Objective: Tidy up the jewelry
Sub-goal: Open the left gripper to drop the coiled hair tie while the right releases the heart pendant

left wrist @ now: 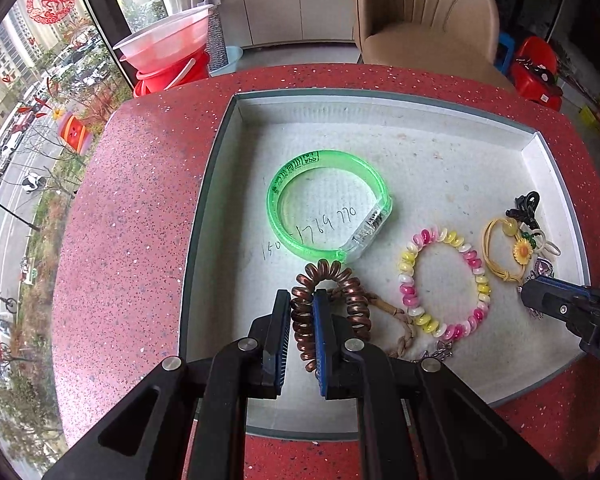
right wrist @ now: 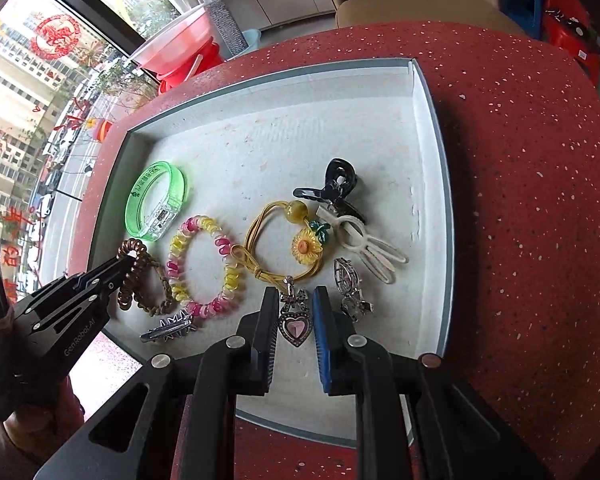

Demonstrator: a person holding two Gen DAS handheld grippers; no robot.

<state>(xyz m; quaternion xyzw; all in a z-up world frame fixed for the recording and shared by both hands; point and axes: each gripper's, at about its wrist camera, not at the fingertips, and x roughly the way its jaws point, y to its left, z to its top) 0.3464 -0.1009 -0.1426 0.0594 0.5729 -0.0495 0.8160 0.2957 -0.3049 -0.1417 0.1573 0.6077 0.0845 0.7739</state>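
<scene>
A grey box tray with a white lining (left wrist: pixel 220 152) (right wrist: pixel 432 120) sits on a red speckled table and holds the jewelry. My left gripper (left wrist: pixel 301 296) is shut on a brown spiral hair tie (left wrist: pixel 332 270) (right wrist: pixel 126 296), low over the tray's near left part. My right gripper (right wrist: pixel 295 294) is shut on a silver pendant with a pink heart (right wrist: pixel 295 327), low over the tray's near side. In the left wrist view the right gripper (left wrist: pixel 528 292) comes in from the right edge. A green bangle (left wrist: pixel 324 204) (right wrist: pixel 156 200) and a pink-and-yellow bead bracelet (left wrist: pixel 405 292) (right wrist: pixel 230 278) lie in the tray.
Also in the tray are a sunflower hair tie (right wrist: pixel 306 246), a black claw clip (right wrist: pixel 336 184), a white rabbit clip (right wrist: pixel 364 248), two silver clips and a braided brown bracelet (left wrist: pixel 404 332). Beyond the table stand a beige chair (left wrist: pixel 424 20) and red buckets (left wrist: pixel 168 68).
</scene>
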